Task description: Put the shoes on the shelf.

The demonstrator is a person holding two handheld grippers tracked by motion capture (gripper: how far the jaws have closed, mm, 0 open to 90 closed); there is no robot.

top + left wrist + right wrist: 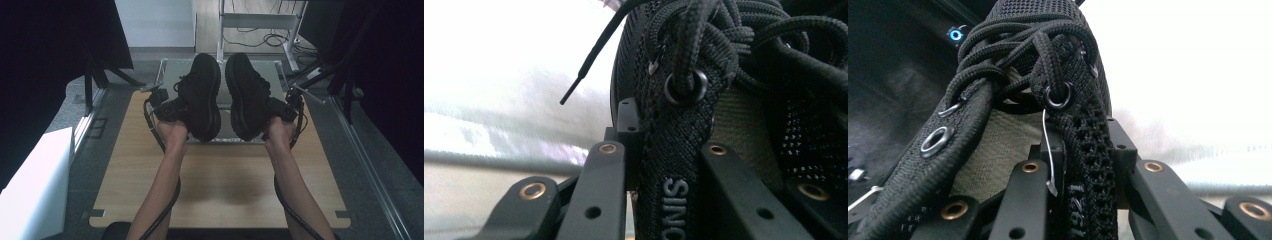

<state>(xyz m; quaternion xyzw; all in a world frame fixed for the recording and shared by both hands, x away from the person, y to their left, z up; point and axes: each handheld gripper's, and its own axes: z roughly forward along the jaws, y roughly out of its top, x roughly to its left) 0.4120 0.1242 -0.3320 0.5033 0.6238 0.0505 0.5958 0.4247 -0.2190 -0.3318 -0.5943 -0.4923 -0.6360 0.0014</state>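
Observation:
Two black lace-up shoes hang in the air above the far half of the table, soles facing each other. My left gripper [181,108] is shut on the left shoe [201,95] at its collar. In the left gripper view, my gripper [664,167] pinches the shoe's eyelet flap [679,130], with white lettering between the jaws and a lace end hanging free. My right gripper [273,108] is shut on the right shoe [246,97]. The right gripper view shows my gripper [1083,167] clamped on that shoe's laced flap [1070,117], with the tongue to its left.
A wooden table [225,175] lies under the forearms. A grey metal tray [171,70] sits at its far end, beneath the shoes. A white box [35,185] stands on the floor at the left. A white frame [260,20] with cables stands behind.

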